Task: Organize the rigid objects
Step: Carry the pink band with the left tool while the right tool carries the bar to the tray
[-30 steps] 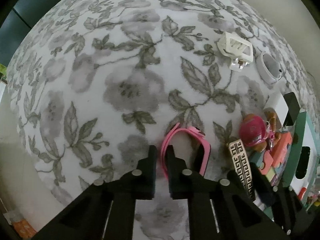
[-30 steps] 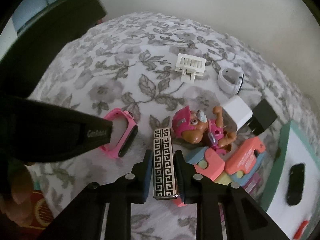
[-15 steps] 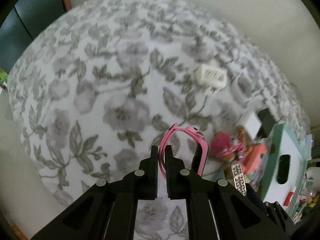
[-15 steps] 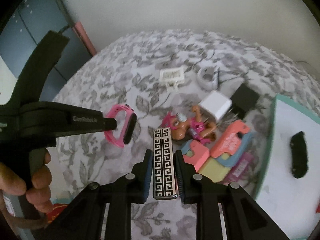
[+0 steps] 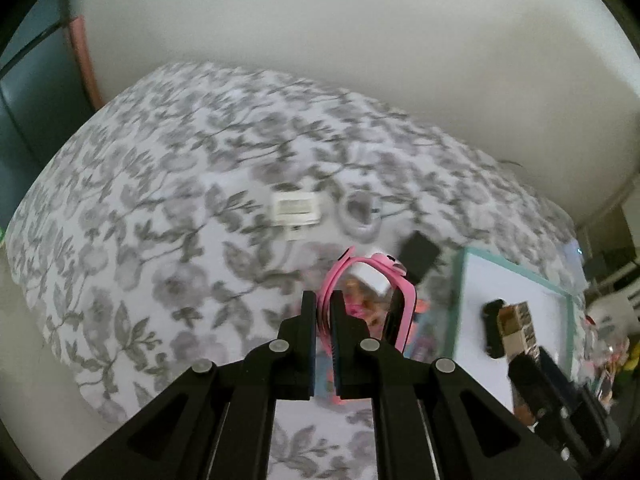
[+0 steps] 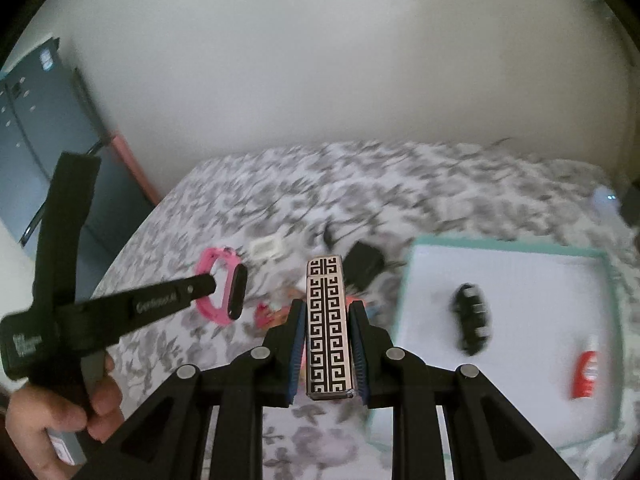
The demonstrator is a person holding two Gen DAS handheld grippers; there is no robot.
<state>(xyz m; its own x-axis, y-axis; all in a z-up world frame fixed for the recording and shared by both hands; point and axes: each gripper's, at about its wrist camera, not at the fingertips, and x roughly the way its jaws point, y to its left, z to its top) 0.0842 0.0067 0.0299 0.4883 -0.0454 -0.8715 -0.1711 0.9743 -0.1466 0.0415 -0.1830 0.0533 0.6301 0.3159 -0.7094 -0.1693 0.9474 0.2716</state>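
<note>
My left gripper (image 5: 323,300) is shut on the strap of a pink wrist watch (image 5: 404,292), lifted clear above the floral bedspread (image 5: 160,200). The right wrist view shows the same watch (image 6: 216,314) hanging from the left gripper (image 6: 208,286), which a hand (image 6: 60,428) holds. My right gripper (image 6: 326,308) is shut on a slim silver case with a black key pattern (image 6: 328,332), held in the air beside the left edge of a white tray with a teal rim (image 6: 500,246). In the left wrist view the case (image 5: 520,328) hovers over that tray (image 5: 516,270).
In the tray lie a black oblong item (image 6: 472,320) and a red tube (image 6: 586,372). On the bedspread are a white clip (image 5: 296,210), a white round holder (image 5: 360,216), a black adapter (image 5: 418,254), a white charger (image 5: 372,276) and blurred colourful toys below the watch. A wall stands behind the bed.
Both grippers have risen off the bedspread with their objects. The patterned case has travelled right, toward the tray. The pink watch now hangs above the toy pile.
</note>
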